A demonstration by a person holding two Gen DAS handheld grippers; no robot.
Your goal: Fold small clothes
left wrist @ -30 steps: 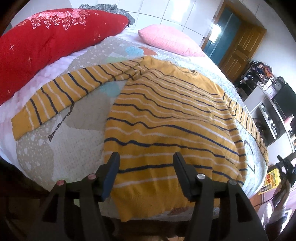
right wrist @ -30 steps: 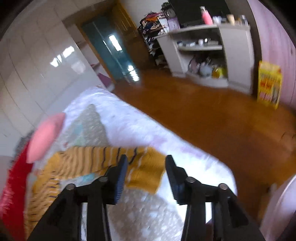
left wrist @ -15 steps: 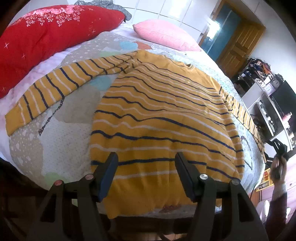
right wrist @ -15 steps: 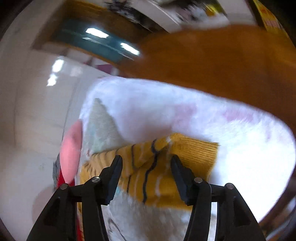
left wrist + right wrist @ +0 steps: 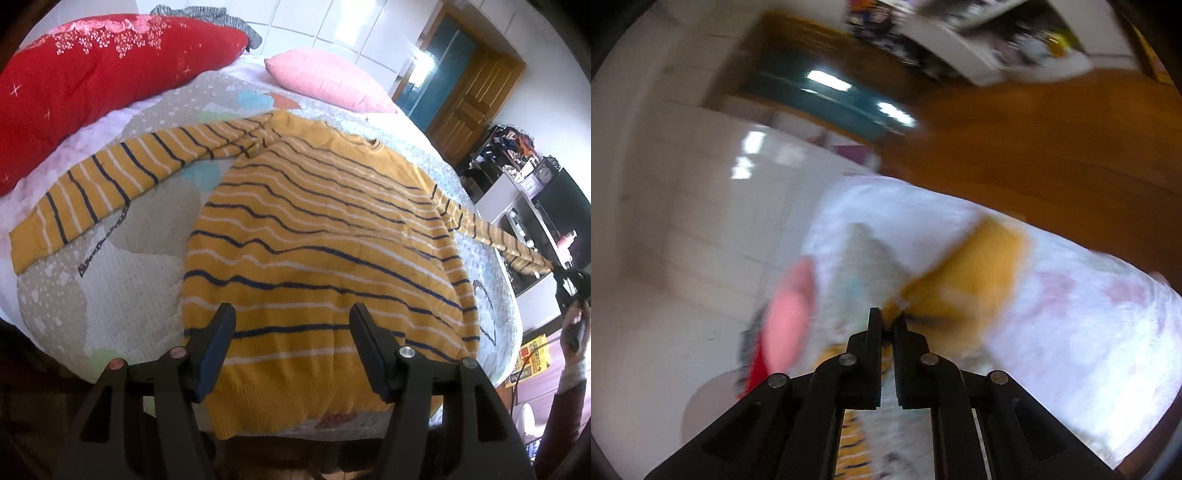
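Observation:
A yellow sweater (image 5: 317, 236) with navy and white stripes lies flat on the bed, hem toward me. Its left sleeve (image 5: 110, 177) stretches out to the left. Its right sleeve (image 5: 495, 236) runs out to the right edge of the bed. My left gripper (image 5: 291, 332) is open and empty, hovering over the hem. My right gripper (image 5: 887, 319) is shut on the cuff of the right sleeve (image 5: 975, 273), and it also shows small at the far right of the left wrist view (image 5: 565, 277). The right wrist view is blurred.
A red bolster (image 5: 92, 77) and a pink pillow (image 5: 325, 81) lie at the head of the bed (image 5: 92, 280). A wooden door (image 5: 469, 96) and white shelves (image 5: 517, 206) stand to the right. Wooden floor (image 5: 1052, 147) lies beyond the bed.
My right gripper has closed on the right sleeve cuff, which it straddled open before. The sleeve is now pulled out taut to the right. My left gripper stays open over the hem.

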